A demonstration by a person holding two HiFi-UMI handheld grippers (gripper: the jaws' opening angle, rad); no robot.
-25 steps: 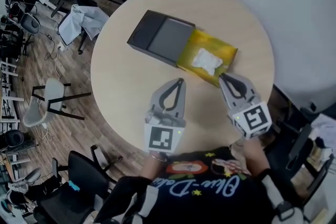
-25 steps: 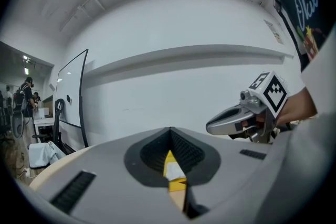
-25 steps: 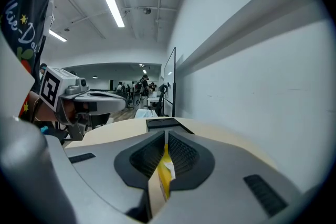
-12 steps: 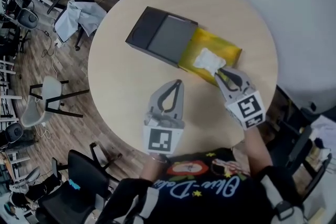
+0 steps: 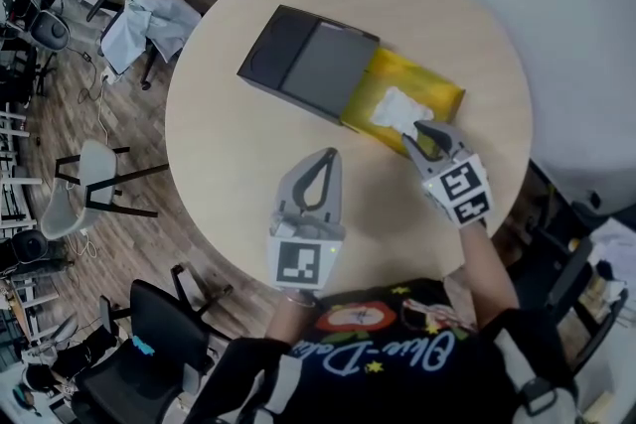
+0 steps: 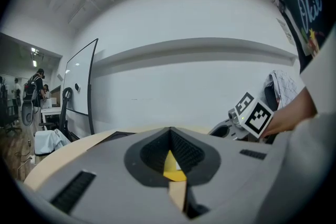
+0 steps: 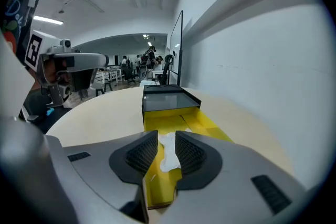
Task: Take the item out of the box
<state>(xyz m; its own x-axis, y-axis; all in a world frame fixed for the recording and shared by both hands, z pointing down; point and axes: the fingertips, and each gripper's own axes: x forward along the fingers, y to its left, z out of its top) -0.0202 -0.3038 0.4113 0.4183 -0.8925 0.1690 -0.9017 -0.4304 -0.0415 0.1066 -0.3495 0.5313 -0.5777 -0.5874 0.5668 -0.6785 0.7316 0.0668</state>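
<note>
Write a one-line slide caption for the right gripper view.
The open right gripper straddles a crumpled white packet lying in the yellow pull-out tray of a dark grey box.

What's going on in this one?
A person works two handheld grippers at a round table. The right gripper is over the yellow tray slid out of the black box, jaws apart on either side of the white item, which is not yet lifted. The left gripper hovers shut above the table, holding nothing.

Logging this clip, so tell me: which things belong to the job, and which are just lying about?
Job: white crumpled item; yellow cardboard tray; black box sleeve; right gripper.
Lying about: white cloth; pale grey chair; black office chair.
</note>
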